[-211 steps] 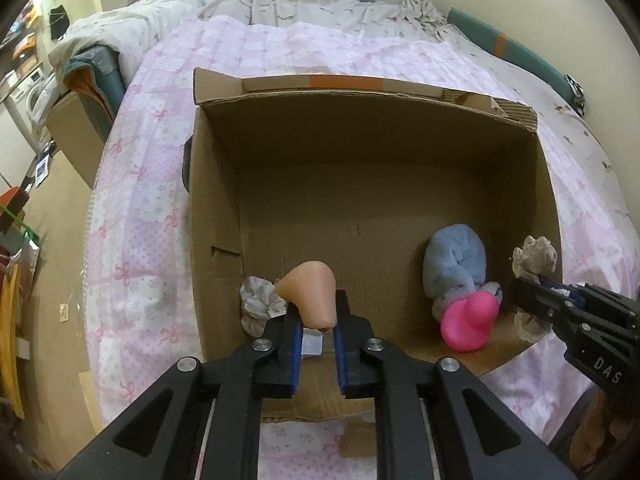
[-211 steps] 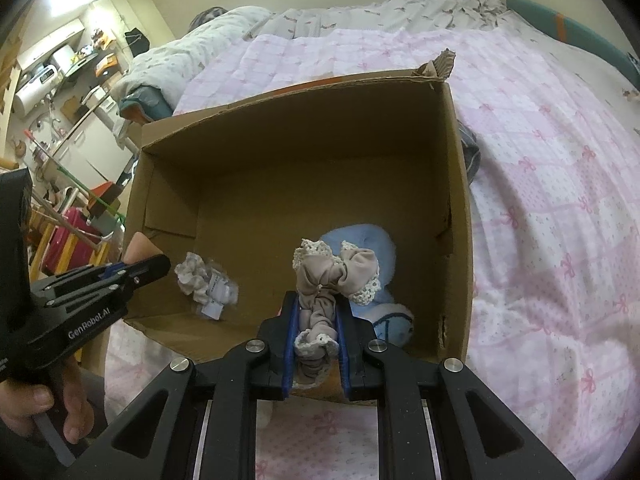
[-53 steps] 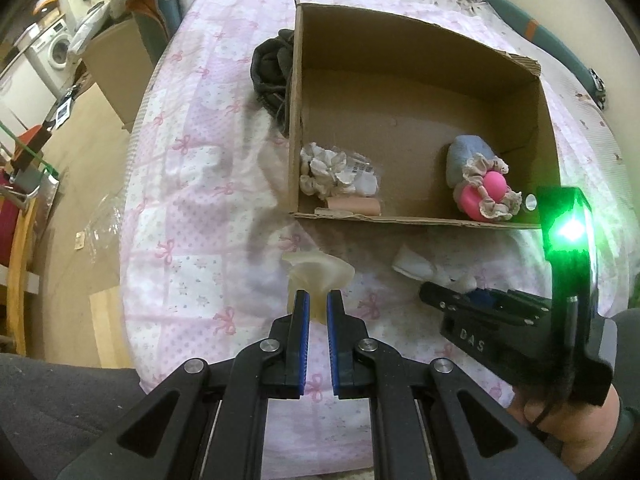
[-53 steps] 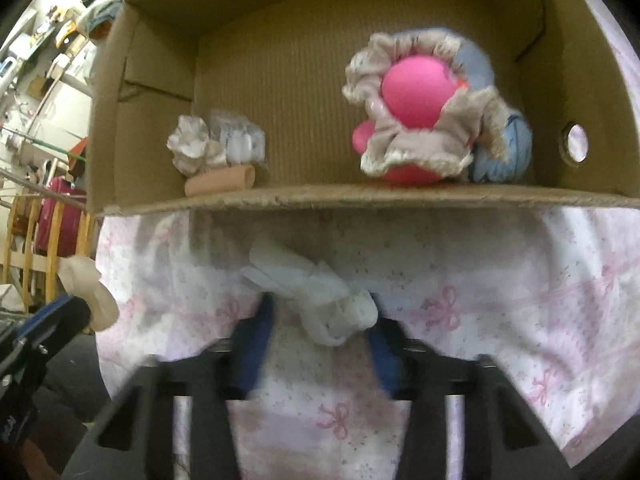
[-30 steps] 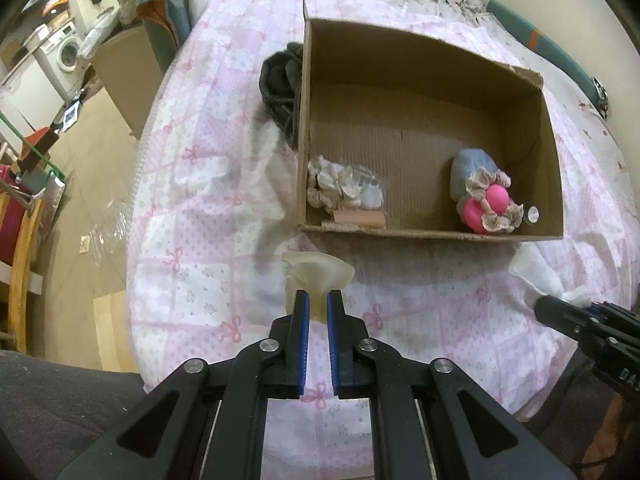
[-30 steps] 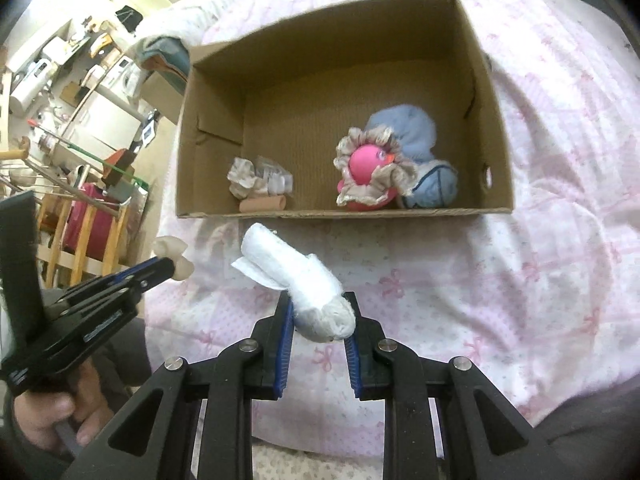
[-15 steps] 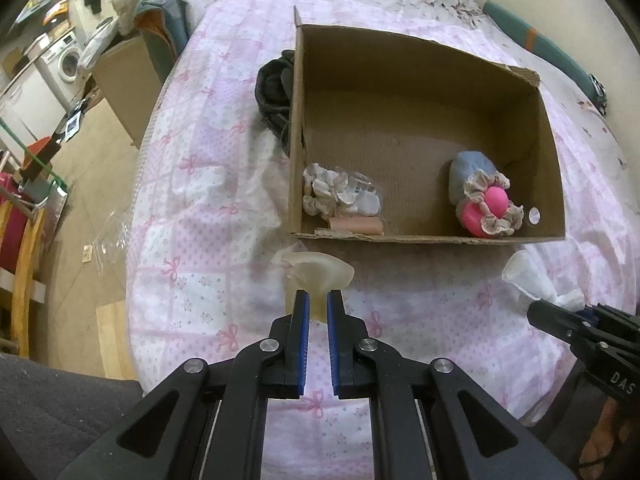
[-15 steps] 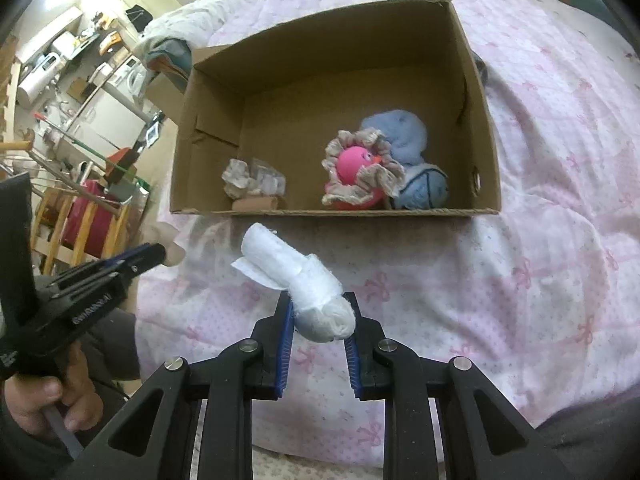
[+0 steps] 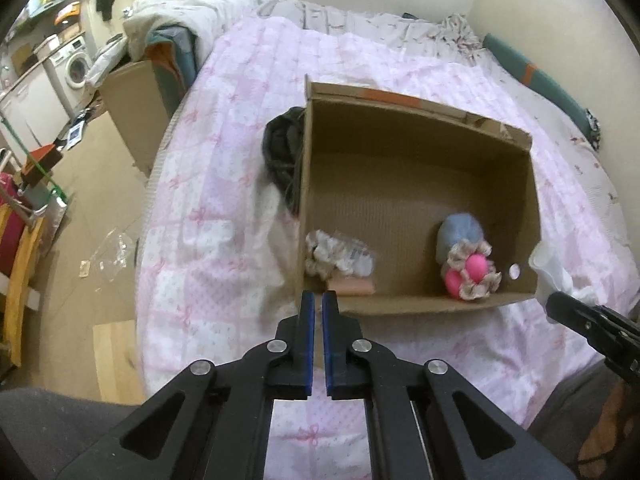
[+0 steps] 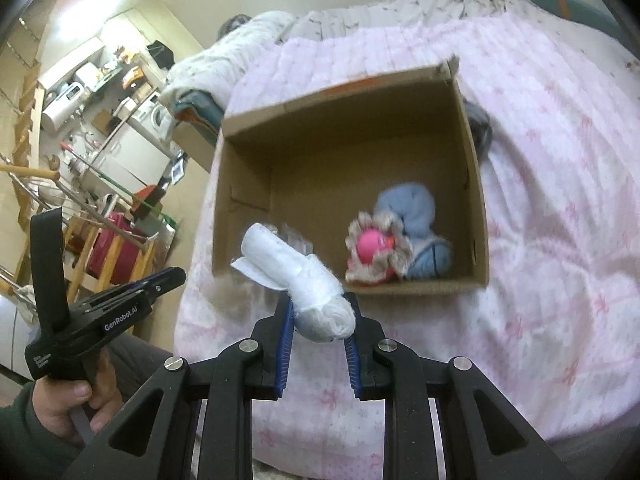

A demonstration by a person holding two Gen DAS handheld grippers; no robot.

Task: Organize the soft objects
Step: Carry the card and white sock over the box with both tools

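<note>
An open cardboard box point(image 9: 420, 306) point(image 10: 476, 200) sits on the pink quilt. Inside it on the right lie a pink ball wrapped in a frilly scrunchie point(image 9: 476, 266) point(image 10: 372, 244) and a blue soft toy point(image 9: 460, 232) point(image 10: 412, 204). At its left are a packaged white scrunchie point(image 9: 336, 254) and a peach piece point(image 9: 352, 286). My right gripper point(image 10: 319, 304) point(image 9: 554, 306) is shut on a white rolled cloth point(image 10: 296, 276) point(image 9: 550, 264), just before the box's near wall. Near the box's front left corner, my left gripper point(image 9: 319, 294) point(image 10: 180, 275) is shut, with nothing visible between its pads.
A dark garment point(image 9: 282, 148) lies against the box's left side. The bed's edge drops to a wooden floor point(image 9: 80, 208) on the left, with another cardboard box point(image 9: 132, 100) and a washing machine point(image 9: 76, 68) beyond. A hand point(image 10: 80, 400) holds the left gripper.
Both grippers have risen and moved toward the box. The cream piece seen in the left gripper's pads half a second ago no longer shows. The white roll stays gripped.
</note>
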